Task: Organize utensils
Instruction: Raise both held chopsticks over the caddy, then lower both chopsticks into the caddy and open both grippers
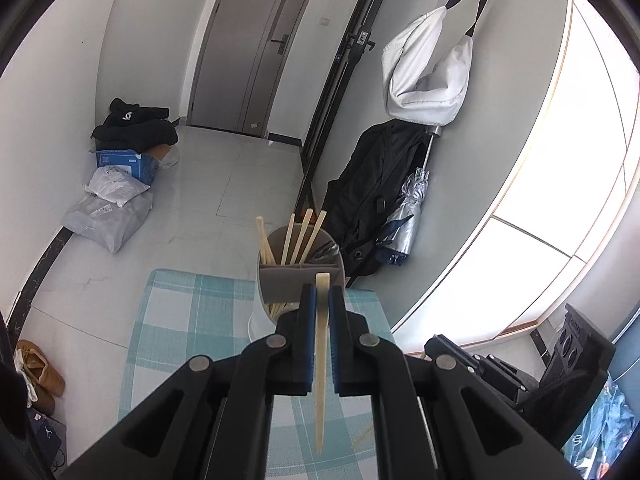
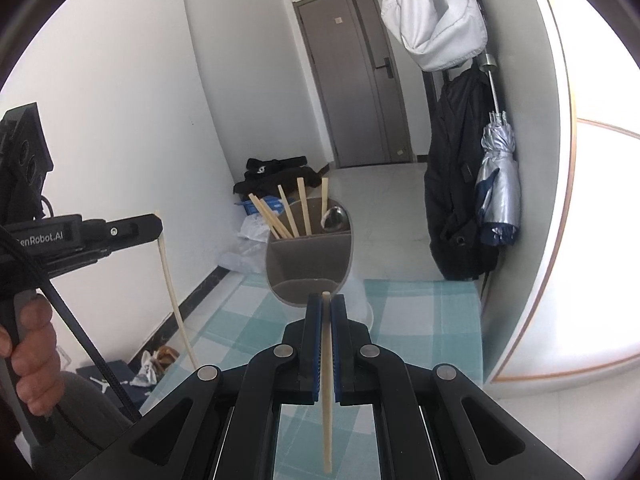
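Note:
A grey utensil holder (image 1: 300, 276) (image 2: 310, 256) with a divider stands at the far end of the table. Several pale chopsticks (image 1: 298, 236) (image 2: 288, 216) lean in its rear left compartment, and a metal spoon (image 1: 326, 250) (image 2: 336, 218) sits in the rear right one. My left gripper (image 1: 322, 292) (image 2: 158, 228) is shut on one pale chopstick (image 1: 320, 380) (image 2: 172, 288), just short of the holder. That chopstick hangs steeply down from the fingers. My right gripper (image 2: 326, 300) (image 1: 430, 348) is shut on another chopstick (image 2: 327, 360), its top end level with the holder's near rim.
A teal checked cloth (image 1: 192, 320) (image 2: 420, 320) covers the table. A wall runs close along its right side, with a black backpack (image 2: 452, 200), a silver umbrella (image 2: 498, 184) and a white bag (image 2: 432, 12) hanging there. A hand (image 2: 32, 344) grips the left gripper's handle. Parcels (image 1: 108, 208) lie on the floor.

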Motion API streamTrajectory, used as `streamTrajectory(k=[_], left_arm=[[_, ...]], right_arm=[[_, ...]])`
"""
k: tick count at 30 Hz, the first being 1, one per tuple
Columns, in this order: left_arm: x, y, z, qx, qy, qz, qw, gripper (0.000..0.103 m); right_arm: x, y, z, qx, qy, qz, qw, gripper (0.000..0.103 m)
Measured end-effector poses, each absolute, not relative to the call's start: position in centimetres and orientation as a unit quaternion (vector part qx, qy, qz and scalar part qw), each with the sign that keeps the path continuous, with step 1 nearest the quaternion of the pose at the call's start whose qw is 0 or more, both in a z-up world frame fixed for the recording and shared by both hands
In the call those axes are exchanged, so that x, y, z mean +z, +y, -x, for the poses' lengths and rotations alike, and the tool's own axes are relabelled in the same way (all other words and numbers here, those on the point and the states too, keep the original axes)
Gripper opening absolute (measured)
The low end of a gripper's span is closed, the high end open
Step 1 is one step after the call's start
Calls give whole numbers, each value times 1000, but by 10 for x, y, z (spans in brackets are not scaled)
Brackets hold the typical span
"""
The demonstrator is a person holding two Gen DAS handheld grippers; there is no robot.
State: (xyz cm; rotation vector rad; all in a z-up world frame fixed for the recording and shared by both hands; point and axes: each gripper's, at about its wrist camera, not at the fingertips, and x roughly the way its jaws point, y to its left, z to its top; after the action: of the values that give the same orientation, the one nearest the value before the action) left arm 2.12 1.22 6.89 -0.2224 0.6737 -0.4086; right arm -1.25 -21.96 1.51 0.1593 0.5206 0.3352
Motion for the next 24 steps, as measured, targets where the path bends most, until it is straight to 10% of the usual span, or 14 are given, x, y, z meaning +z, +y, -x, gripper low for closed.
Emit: streamTrajectory(k=[24], left_arm=[[121,39,-146,-170,248,149,942,3]], right_arm=[[152,-215,-130,183,162,-90,965,4]])
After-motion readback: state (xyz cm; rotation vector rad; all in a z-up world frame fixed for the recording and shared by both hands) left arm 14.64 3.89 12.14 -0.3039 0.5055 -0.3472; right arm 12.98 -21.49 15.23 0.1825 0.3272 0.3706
